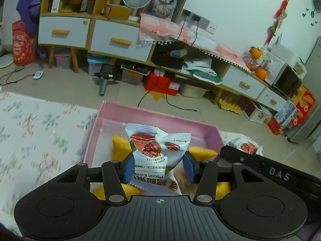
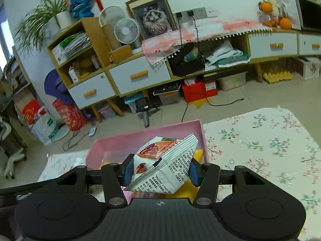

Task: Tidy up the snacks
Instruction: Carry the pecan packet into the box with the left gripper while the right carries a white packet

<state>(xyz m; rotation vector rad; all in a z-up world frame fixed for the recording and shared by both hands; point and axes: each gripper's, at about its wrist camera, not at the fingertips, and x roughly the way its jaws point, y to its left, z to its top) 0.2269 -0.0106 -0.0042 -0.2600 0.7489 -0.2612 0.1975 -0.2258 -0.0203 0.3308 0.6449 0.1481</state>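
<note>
My left gripper (image 1: 158,167) is shut on a white pecan kernel packet (image 1: 154,146), held upright over the pink box (image 1: 152,116). Yellow snack packets (image 1: 119,143) lie inside that box. At the right edge of the left wrist view the other gripper's black body carries a second pecan packet (image 1: 243,145). My right gripper (image 2: 161,169) is shut on that white pecan packet (image 2: 166,160), tilted, above the near end of the pink box (image 2: 140,136). Yellow packets (image 2: 200,153) show under it.
The pink box rests on a floral tablecloth (image 1: 40,132) (image 2: 260,140). Beyond the table lies a tiled floor with cables, a red carton (image 1: 160,82) and storage bins. A long wooden cabinet (image 1: 118,38) with white drawers lines the wall.
</note>
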